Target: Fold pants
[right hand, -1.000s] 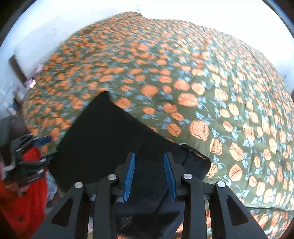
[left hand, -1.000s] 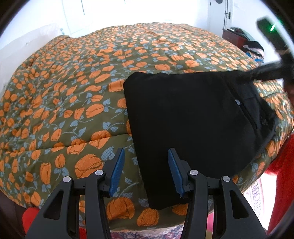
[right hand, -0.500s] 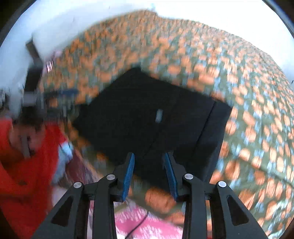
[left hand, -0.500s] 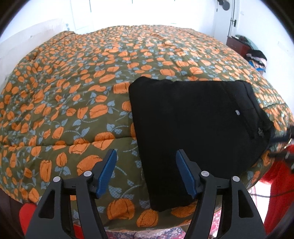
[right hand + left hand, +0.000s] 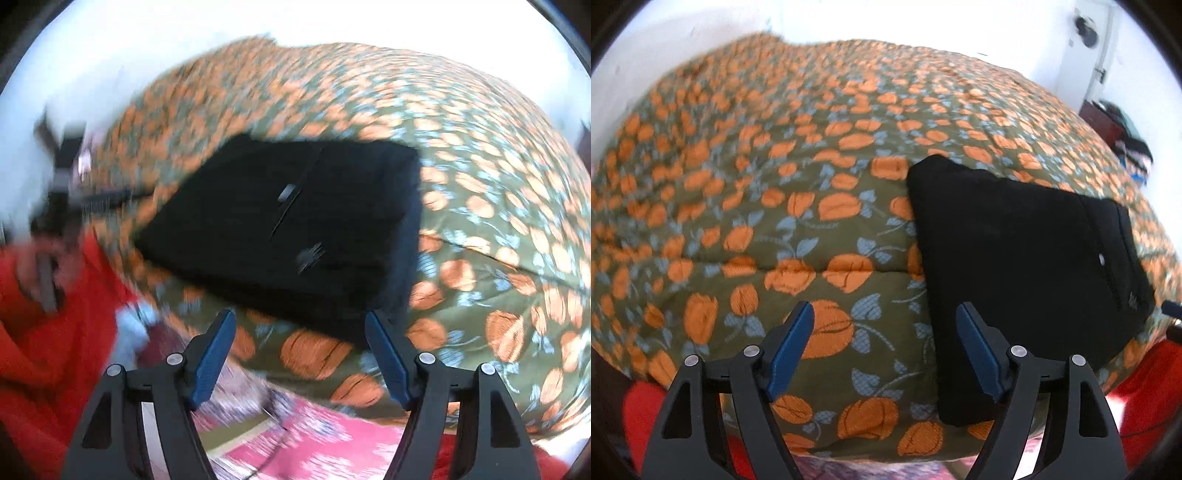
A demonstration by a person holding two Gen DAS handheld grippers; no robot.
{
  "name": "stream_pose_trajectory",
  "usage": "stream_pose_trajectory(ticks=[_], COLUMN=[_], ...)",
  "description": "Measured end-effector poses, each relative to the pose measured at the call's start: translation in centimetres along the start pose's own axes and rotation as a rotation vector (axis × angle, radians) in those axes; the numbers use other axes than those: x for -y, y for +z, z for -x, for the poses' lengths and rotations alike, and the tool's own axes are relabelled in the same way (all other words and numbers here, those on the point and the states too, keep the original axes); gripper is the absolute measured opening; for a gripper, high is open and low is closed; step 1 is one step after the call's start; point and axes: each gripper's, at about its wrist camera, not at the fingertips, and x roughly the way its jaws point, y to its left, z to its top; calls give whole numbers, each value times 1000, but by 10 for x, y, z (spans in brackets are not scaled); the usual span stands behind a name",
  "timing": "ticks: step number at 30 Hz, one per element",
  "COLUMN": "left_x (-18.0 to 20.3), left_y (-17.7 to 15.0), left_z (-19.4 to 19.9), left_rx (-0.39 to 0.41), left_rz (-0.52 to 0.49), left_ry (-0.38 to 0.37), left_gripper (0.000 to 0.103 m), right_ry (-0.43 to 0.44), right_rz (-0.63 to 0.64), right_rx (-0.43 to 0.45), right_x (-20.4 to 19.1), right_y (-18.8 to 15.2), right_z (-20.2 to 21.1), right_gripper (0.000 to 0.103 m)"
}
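Folded black pants (image 5: 1015,266) lie beyond both grippers' opening, empty fingers (image 5: 975,354).

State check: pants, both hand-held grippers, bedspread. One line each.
black pants: folded into a compact rectangle, lying flat near the bed's edge, nothing gripping them
left hand-held gripper: jaws opening, nothing between them
right hand-held gripper: jaws opening, nothing between them, view motion-blurred
floral bedspread: spread over the bed, under the pants
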Motion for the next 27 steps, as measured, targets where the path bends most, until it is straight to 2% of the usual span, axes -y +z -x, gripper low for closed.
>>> stream_pose_trajectory(ticks=[3, 5, 8, 11, 12, 13, 14, 15, 16, 17, 18, 20, 22, 24, 27], left_x=[-15, -20, -13, -2, 4, 9, 17, 28, 40, 55, 72, 90, 102, 106, 95], left_y=[5, 10, 13, 13, 13, 14, 15, 18, 19, 22, 25, 35, 49, 67, 107], left_z=[-12, -26, -49, -64, -68, -66, -61, -49, -37, -22, -6, 14, 28, 37, 36], left_rx=[-48, -108, -194, -238, -262, -271, -277, -250, -219, -178, -134, -85, -45, 19, 72], left_rz=[91, 128, 133, 149, 151, 153, 146, 103, 48, -18, -77, -106, -118, -120, -101], left_ry=[-74, -142, -218, -283, -304, -320, -355, -301, -262, -224, -202, -245, -258, -272, -265], left_gripper=[81, 82, 83, 88, 82, 47, 31, 25, 19, 18, 18, 18, 18, 18, 18], right_ry=[106, 144, 198, 244, 258, 250, 235, 222, 160, 124, 104, 91, 132, 169, 195], right_rz=[-252, -353, -406, -404, -407, -400, -383, -338, -257, -186, -144, -92, -84, -67, -46], right_rx=[47, 15, -54, -155, -201, -231, -237, -235, -222, -214, -207, -177, -129, -77, -10], right_x=[53, 74, 94, 99, 98, 96, 92, 83, 68, 53, 41, 21, 6, -7, -21], right_y=[8, 16, 24, 33, 34, 36, 39, 45, 52, 57, 60, 68, 81, 97, 127], right_z=[5, -8, -37, -68, -81, -90, -93, -89, -81, -72, -65, -49, -36, -25, -19], right_gripper=[75, 76, 76, 76, 77, 78, 69, 52, 47, 35, 32, 30, 28, 28, 28])
